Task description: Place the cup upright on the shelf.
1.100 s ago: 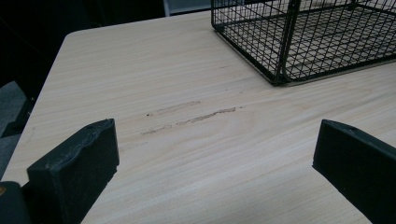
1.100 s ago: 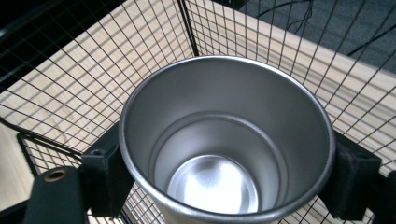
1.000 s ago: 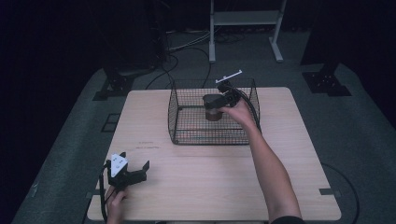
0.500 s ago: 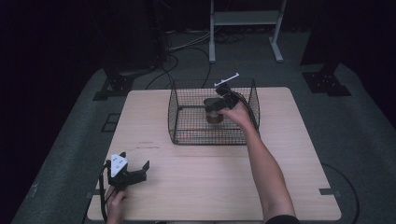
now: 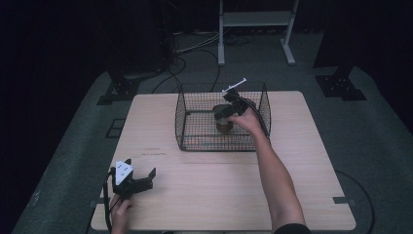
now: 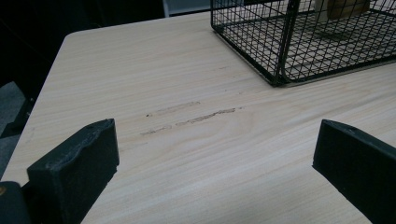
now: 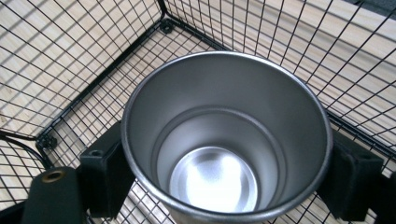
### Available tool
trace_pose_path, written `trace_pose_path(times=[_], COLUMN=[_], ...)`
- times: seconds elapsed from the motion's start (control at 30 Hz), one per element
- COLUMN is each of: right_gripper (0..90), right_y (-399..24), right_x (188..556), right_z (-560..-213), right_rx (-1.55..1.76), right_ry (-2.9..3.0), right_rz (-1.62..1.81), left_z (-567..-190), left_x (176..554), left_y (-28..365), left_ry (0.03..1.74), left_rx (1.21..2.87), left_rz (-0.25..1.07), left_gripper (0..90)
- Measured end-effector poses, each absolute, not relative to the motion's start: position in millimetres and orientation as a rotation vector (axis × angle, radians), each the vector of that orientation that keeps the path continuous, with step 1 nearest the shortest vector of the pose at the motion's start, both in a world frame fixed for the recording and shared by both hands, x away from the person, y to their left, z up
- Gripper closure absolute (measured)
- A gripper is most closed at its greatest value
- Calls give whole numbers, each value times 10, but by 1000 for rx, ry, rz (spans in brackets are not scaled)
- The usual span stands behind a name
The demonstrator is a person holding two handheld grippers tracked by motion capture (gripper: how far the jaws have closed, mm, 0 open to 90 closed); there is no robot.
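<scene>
Clamping steel cup (image 7: 224, 140) | right hand-held gripper (image 7: 224, 182) | inside wire basket (image 5: 195, 117)

In the right gripper view the bottom edge cuts off the steel cup's (image 7: 224, 140) near rim, and its outer wall hides both fingers' (image 7: 105, 179) inner faces. In the high view the cup (image 5: 224, 125) is too small to make out.

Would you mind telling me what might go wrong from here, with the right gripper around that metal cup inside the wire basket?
1. The right gripper has its jaws on either side of the smooth metal cup; the cup may slip or tip if the grip is weak.
2. The wire basket has walls close around the cup; lifting it out could snag the mesh and drag the basket.
3. The left gripper hangs open, well away from the basket, so nothing steadies it.
</scene>
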State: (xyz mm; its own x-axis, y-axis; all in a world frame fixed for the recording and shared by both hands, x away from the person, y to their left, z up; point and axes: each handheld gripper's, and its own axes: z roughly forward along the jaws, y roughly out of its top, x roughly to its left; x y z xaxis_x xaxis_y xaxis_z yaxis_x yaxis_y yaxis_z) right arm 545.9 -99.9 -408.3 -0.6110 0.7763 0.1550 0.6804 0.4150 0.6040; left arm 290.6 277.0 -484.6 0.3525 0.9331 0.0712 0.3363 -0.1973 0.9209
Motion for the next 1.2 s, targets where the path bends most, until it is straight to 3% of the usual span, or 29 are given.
trace_pose_path(times=[1.2], right_gripper=[132], right_y=[-949], right_x=[5393], right_z=[-4104], right_rx=[1243], right_ry=[2575], right_rz=[884], left_z=[-4846], left_x=[2906], left_y=[2767], left_ry=[1135], left_rx=[1728], left_rz=[844], left_gripper=[0])
